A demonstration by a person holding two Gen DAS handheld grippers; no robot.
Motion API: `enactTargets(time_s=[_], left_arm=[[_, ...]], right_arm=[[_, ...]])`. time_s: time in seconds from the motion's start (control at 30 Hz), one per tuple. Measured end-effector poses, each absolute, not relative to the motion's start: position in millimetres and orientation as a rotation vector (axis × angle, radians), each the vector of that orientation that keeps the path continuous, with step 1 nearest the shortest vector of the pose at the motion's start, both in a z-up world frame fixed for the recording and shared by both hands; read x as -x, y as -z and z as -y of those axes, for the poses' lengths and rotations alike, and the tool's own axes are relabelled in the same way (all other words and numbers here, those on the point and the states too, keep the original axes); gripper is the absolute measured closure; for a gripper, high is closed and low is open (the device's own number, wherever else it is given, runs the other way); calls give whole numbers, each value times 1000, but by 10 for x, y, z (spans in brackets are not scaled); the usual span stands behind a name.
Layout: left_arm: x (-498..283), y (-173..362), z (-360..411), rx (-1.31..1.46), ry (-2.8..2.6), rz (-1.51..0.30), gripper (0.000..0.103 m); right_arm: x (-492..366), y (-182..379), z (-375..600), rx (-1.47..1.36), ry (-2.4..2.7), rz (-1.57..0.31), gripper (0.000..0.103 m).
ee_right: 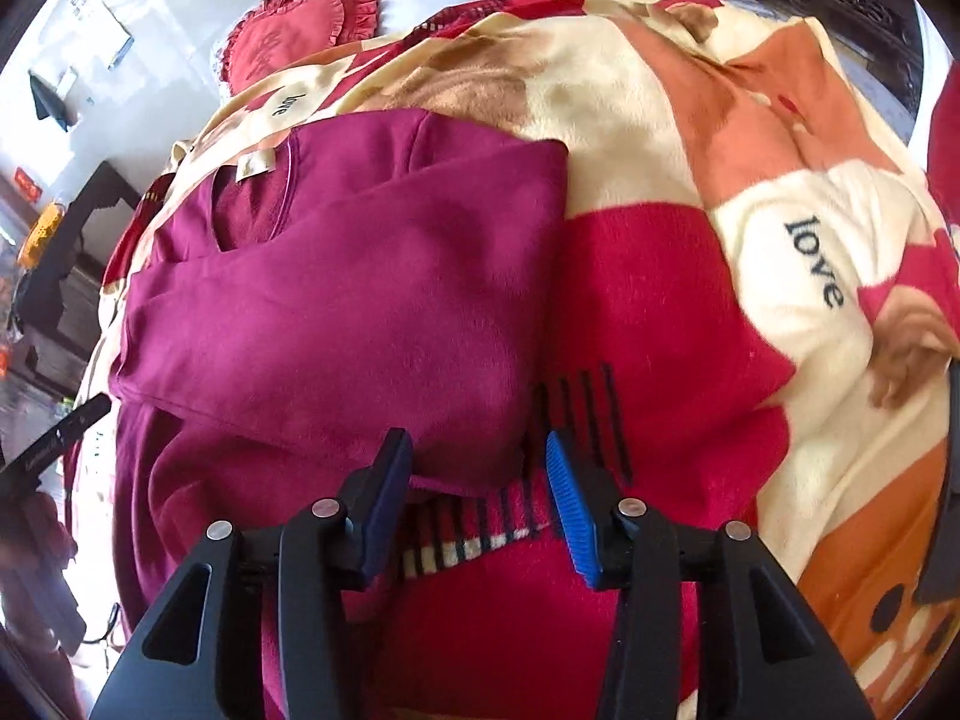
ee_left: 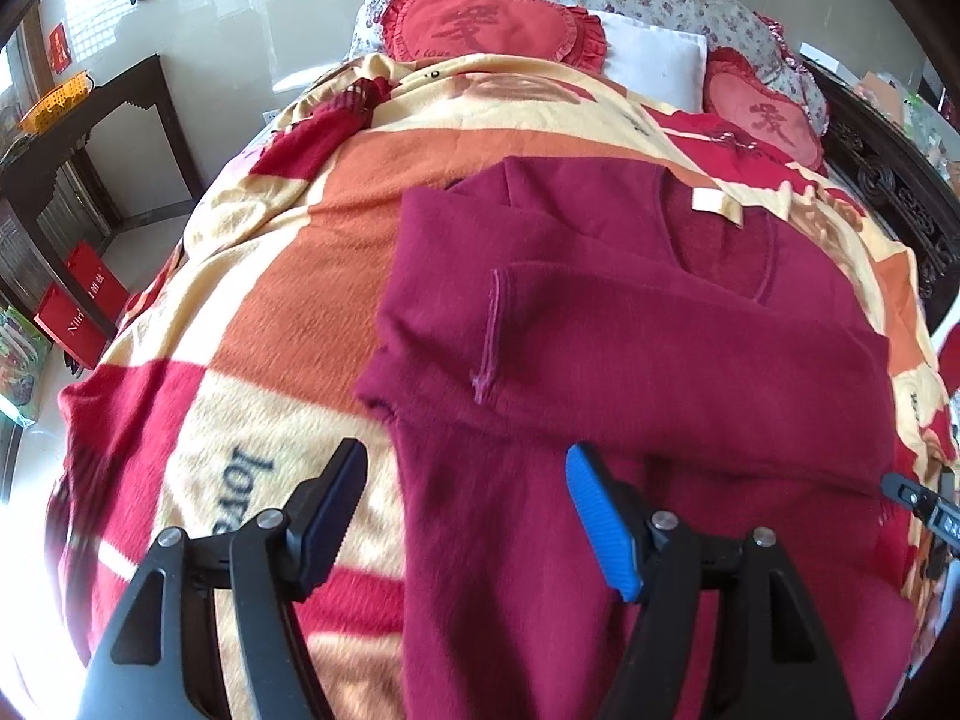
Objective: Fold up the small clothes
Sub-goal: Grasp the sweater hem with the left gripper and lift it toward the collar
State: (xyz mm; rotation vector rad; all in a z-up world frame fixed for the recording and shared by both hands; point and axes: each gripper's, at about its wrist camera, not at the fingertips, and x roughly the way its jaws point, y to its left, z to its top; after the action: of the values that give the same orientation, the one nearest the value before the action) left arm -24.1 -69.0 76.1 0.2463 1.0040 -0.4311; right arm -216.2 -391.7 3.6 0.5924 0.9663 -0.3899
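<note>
My left gripper [ee_left: 465,516]: jaws wide, holding nothing, over the near edge of one maroon sweater [ee_left: 630,348] lying partly folded on the blanket [ee_left: 240,276]. My right gripper [ee_right: 480,501]: jaws apart, empty, at the sweater's hem. Left view alone: two red bags [ee_left: 78,306]. Two heart cushions [ee_left: 498,24].

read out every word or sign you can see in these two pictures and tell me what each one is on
"love": dark letters on the blanket, on a cream patch; it shows again, partly hidden, near the left gripper.
"I love": small letters on the red heart cushion, under a large Chinese character I cannot read surely.
Red bags on the floor: white lettering, too small.
Sweater neck label: blank or too blurred.
</note>
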Motion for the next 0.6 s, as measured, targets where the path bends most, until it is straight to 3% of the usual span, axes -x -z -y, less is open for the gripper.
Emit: enactTargets(time_s=[0.13, 0.6], left_arm=[[464, -832, 442, -224, 461, -1017, 24], [1528, -680, -331, -207, 560, -1179, 24]], right_arm=[[2280, -86, 3857, -582, 348, -970, 75], [3225, -212, 3375, -604, 130, -973, 68]])
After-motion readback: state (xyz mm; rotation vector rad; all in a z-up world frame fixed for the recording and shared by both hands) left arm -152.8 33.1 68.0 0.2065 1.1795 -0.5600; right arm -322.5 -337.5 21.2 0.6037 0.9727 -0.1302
